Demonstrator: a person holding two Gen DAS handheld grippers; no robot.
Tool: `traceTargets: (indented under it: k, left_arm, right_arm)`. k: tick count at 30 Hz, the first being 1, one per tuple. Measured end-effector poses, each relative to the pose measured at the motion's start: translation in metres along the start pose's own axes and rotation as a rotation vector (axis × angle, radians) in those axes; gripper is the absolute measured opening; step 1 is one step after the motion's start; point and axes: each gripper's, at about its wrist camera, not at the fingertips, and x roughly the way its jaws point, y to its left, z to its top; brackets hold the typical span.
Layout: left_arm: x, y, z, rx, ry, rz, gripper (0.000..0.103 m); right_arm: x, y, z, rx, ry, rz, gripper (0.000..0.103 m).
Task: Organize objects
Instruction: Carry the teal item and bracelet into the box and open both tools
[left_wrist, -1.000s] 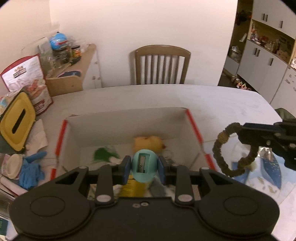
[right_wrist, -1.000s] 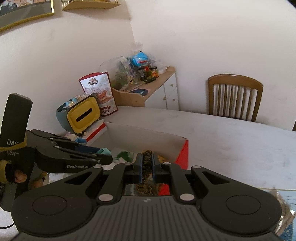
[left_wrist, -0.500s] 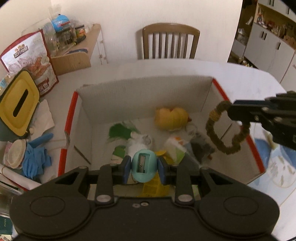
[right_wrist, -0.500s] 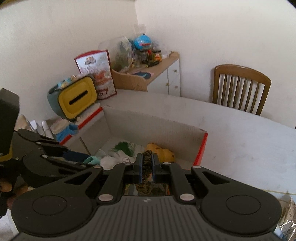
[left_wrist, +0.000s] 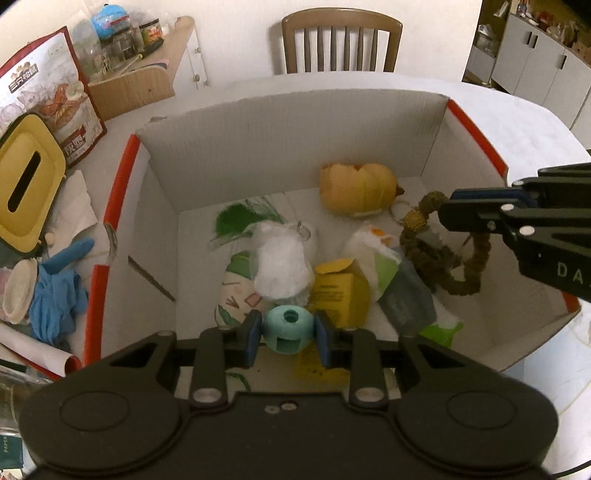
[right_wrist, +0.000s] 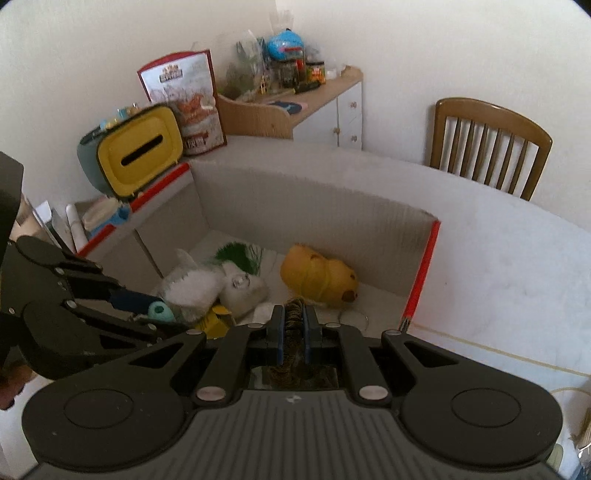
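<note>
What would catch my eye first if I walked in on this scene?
Probably the open cardboard box with red edges, holding a jumble of small things, a yellow plush toy near its far wall. Over it, the left hand-held gripper grips a round teal sharpener, and the right hand-held gripper dangles a brown beaded bracelet above the box's right side.
</note>
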Motion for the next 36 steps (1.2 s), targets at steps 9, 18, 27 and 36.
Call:
traceTargets:
  k: [9, 18, 27, 36]
  left_arm:
    - [0.005, 0.002, 0.004, -0.005, 0.016, 0.014, 0.03]
    - [0.008, 0.008, 0.006, -0.034, 0.03, 0.044, 0.043]
    - [0.002, 0.007, 0.002, -0.054, 0.011, 0.05, 0.062]
    - [-0.014, -0.003, -0.001, -0.043, -0.025, 0.05, 0.071]
  right_arm:
    - [0.005, 0.003, -0.005, -0.047, 0.019, -0.04, 0.01]
    - [-0.002, 0.002, -0.006, -0.051, 0.037, -0.024, 0.015]
    - [-0.021, 0.002, -0.012, -0.046, -0.006, -0.012, 0.06]
    - [-0.042, 0.002, -0.015, -0.033, -0.027, 0.022, 0.062]
